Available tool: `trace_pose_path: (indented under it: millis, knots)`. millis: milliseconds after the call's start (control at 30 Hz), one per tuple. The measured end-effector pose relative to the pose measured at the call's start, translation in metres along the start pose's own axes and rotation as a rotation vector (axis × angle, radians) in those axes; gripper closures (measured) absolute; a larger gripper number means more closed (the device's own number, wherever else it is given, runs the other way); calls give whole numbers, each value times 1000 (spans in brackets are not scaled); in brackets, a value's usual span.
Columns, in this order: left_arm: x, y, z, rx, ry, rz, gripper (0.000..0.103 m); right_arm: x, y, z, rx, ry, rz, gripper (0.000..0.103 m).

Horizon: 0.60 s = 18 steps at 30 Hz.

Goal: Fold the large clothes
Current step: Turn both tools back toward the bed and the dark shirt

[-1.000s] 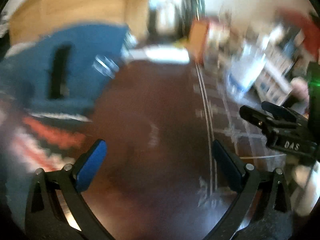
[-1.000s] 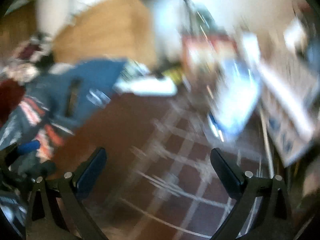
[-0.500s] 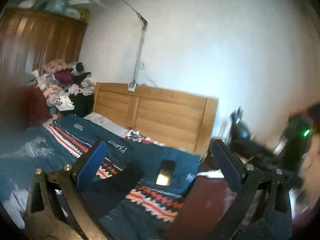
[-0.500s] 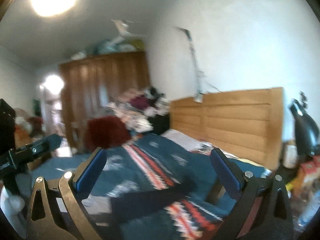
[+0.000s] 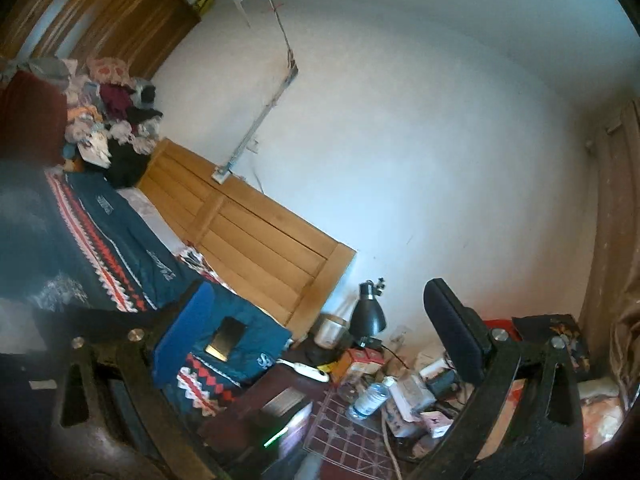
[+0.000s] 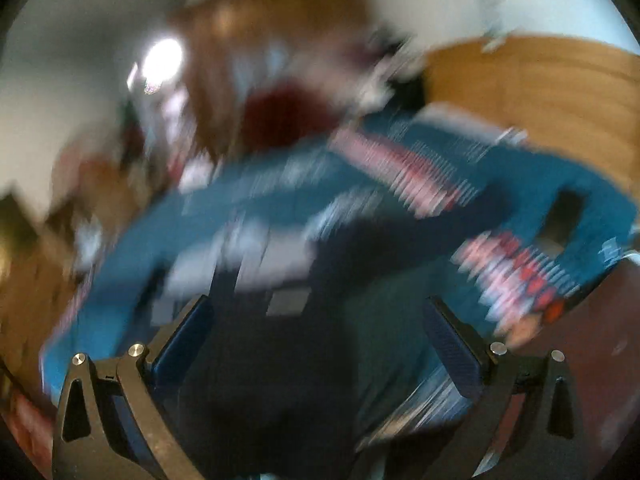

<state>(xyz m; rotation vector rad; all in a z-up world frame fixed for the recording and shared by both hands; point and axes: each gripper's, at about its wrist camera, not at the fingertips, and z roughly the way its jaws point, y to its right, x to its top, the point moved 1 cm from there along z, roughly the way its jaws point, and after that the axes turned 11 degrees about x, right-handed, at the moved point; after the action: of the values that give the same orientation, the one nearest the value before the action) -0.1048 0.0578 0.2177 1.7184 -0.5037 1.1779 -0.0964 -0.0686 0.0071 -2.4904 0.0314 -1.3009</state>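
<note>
The left tongs [image 5: 320,344] are seen spread wide, with nothing gripped between the blue pads [image 5: 182,340]. They are held in the air and tilted, so that the room appears slanted in the left wrist view. Between and beyond the fingers, a blue patterned bedspread [image 5: 120,240] with red and white zigzag bands is seen covering a bed. A dark phone [image 5: 225,339] is lying flat on the near corner of that bedspread. A wooden headboard [image 5: 256,240] is set against a white wall [image 5: 420,140]. Beside the bed, a cluttered nightstand [image 5: 360,364] is seen bearing a black desk lamp [image 5: 370,316] and a clear plastic bottle [image 5: 370,396], among boxes too jumbled to tell apart. A heap of mixed clothes [image 5: 112,120] is piled at the far side of the bed, in front of a wooden wardrobe [image 5: 112,12].

The right tongs [image 6: 320,340] are likewise spread wide and empty. The right wrist view is heavily blurred. A dark navy garment [image 6: 360,264] can be made out on the bedspread, just beyond and between the fingers; one long dark part, perhaps a sleeve, is stretched toward the headboard side. Whether the tongs touch the garment cannot be told through the blur.
</note>
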Motion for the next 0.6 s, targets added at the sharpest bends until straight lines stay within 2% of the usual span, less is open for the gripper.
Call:
trace_pose_path:
  millis: [133, 200, 233, 300, 400, 467, 533, 600]
  knots:
    - [8, -27, -7, 80, 28, -20, 0, -101, -88, 63, 177, -302, -149, 0]
    - [16, -49, -24, 150, 66, -35, 0, -145, -128, 70, 260, -403, -211, 0]
    - [18, -55, -33, 156, 47, -44, 0, -162, -150, 77, 319, -459, -238, 0]
    - [27, -73, -48, 233, 97, -52, 0, -183, -193, 82, 437, -531, -300, 0]
    - [40, -91, -75, 371, 176, -20, 0, -177, -226, 81, 504, -521, -332, 0]
    - [46, -94, -95, 517, 250, 75, 0, -160, -227, 84, 522, -495, -275, 0]
    - [48, -95, -116, 674, 326, 152, 0, -149, -222, 88, 497, -468, -220, 0]
    - [48, -106, -143, 772, 397, 184, 0, -136, -212, 89, 441, -425, -181, 0]
